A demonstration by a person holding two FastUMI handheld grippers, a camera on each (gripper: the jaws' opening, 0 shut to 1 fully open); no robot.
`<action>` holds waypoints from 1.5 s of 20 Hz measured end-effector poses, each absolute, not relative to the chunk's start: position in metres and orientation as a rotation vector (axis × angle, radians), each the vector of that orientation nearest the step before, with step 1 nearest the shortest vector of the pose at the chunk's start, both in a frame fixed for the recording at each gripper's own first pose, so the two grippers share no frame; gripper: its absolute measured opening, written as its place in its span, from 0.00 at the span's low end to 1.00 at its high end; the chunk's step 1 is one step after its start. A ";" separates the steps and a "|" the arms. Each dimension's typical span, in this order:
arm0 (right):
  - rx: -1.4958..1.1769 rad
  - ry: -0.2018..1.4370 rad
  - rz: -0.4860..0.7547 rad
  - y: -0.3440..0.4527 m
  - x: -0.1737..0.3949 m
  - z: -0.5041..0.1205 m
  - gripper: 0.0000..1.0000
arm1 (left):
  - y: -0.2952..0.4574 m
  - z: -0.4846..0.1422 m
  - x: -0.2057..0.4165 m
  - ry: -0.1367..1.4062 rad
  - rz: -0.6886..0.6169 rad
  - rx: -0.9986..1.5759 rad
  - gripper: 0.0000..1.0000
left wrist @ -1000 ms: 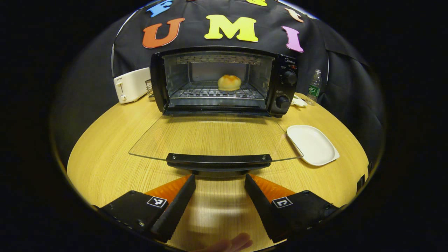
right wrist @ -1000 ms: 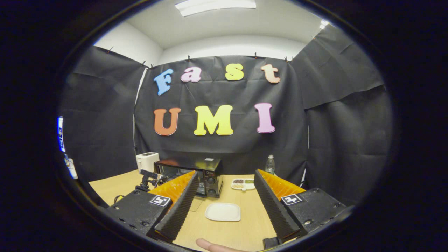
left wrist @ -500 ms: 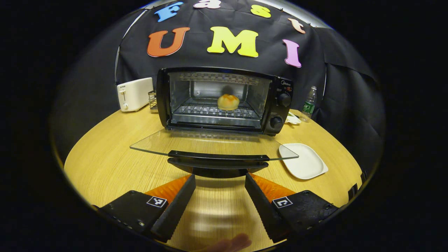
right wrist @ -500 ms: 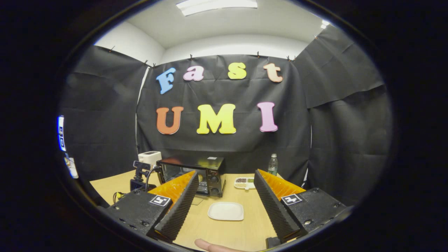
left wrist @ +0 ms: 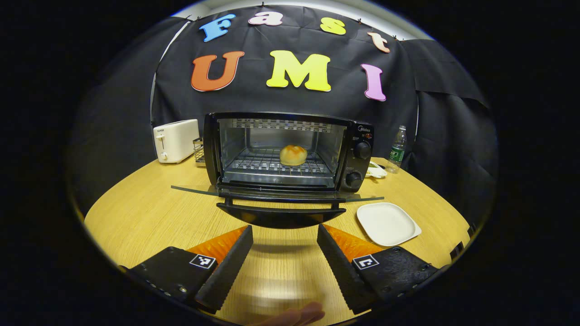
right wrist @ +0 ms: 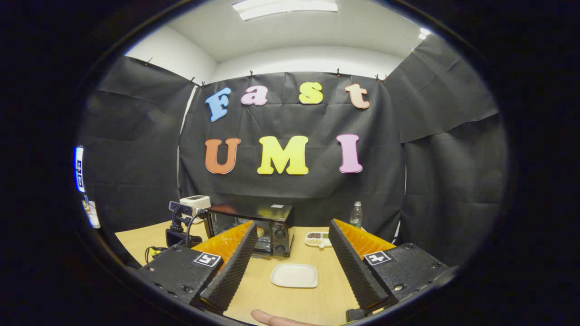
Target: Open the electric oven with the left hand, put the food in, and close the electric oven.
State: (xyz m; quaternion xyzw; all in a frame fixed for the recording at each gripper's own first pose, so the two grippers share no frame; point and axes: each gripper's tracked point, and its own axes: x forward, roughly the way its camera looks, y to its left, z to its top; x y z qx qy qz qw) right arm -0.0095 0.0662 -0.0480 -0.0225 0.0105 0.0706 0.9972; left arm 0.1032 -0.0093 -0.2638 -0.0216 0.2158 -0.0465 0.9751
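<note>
In the left gripper view, the left gripper (left wrist: 284, 253) was held with its two fingers spread wide and nothing between them, low over the wooden table (left wrist: 136, 217). Just beyond the fingertips, the black handle (left wrist: 281, 213) of the oven door (left wrist: 276, 194) was seen, near the fingers but not touched by them. The glass door was seen nearly edge-on, swung out from the front of the oven (left wrist: 290, 151). Inside, a round bun (left wrist: 293, 155) was set on the wire rack (left wrist: 267, 164), toward the middle. A white plate (left wrist: 387, 223) lay bare on the table to the right of the door. A white toaster (left wrist: 176, 140) stood left of the oven, and a water bottle (left wrist: 397, 143) behind it to the right.

In the right gripper view, the right gripper (right wrist: 290, 267) was likewise held wide apart and empty, well back from the oven (right wrist: 253, 228). The plate (right wrist: 294, 275) was seen between its fingers, farther off on the table (right wrist: 312, 303). A fingertip (right wrist: 272, 318) showed at the bottom edge.
</note>
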 end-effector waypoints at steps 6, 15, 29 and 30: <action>-0.061 0.012 0.152 0.071 -0.009 -0.049 0.96 | 0.009 -0.268 0.126 0.464 -0.048 0.023 0.94; -0.060 0.005 0.130 0.054 -0.009 -0.051 0.96 | 0.026 -0.221 0.159 0.341 0.004 -0.026 0.94; -0.033 0.013 0.120 0.047 -0.002 -0.052 0.96 | 0.028 -0.191 0.179 0.309 -0.051 0.023 1.00; -0.032 0.011 0.122 0.048 -0.002 -0.052 0.96 | 0.033 -0.195 0.185 0.319 -0.021 0.039 0.93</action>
